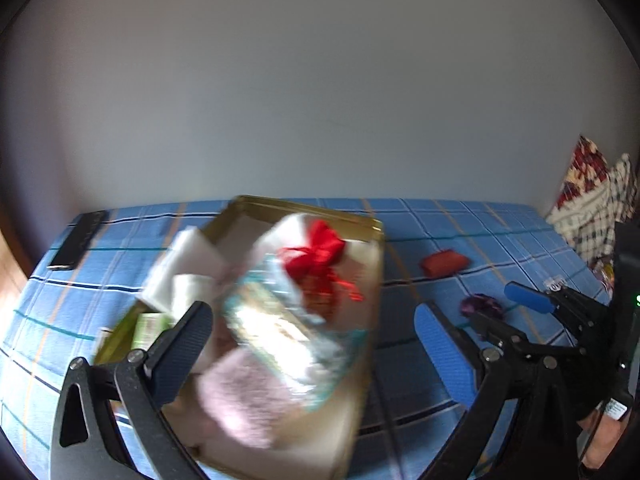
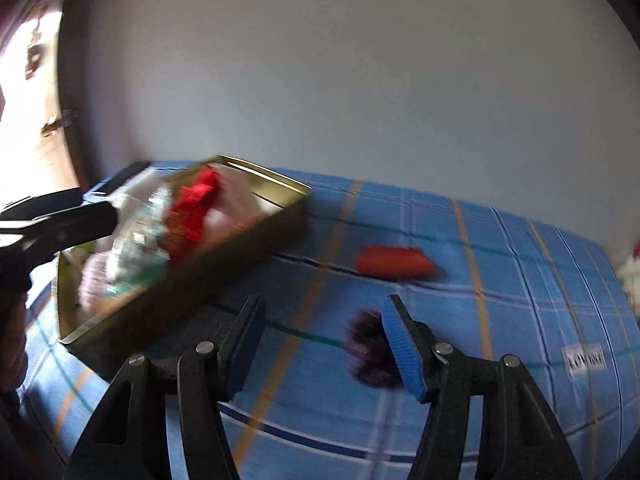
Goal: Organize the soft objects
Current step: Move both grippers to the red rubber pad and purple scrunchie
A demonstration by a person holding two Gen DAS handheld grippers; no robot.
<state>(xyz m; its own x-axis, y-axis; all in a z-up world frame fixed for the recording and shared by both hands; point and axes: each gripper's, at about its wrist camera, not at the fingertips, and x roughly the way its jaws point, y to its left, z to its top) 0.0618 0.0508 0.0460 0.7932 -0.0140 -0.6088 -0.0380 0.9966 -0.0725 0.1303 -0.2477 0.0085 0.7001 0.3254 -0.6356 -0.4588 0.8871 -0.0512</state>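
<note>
Leftmost, a phone [image 1: 78, 242] lies on the blue plaid bed [image 1: 460, 216]; next, the gold tin [image 1: 372, 264] holds soft packets and a red bow [image 1: 316, 252], under the spread left tool [image 1: 316, 334]. Further right, a red pouch [image 2: 394, 262] and purple scrunchie [image 2: 366, 346] lie by the spread right tool [image 2: 324, 346].

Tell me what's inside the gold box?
The gold box holds a red bow, white pads, a shiny packet and a pink cloth. Whatever lies under them is covered.
</note>
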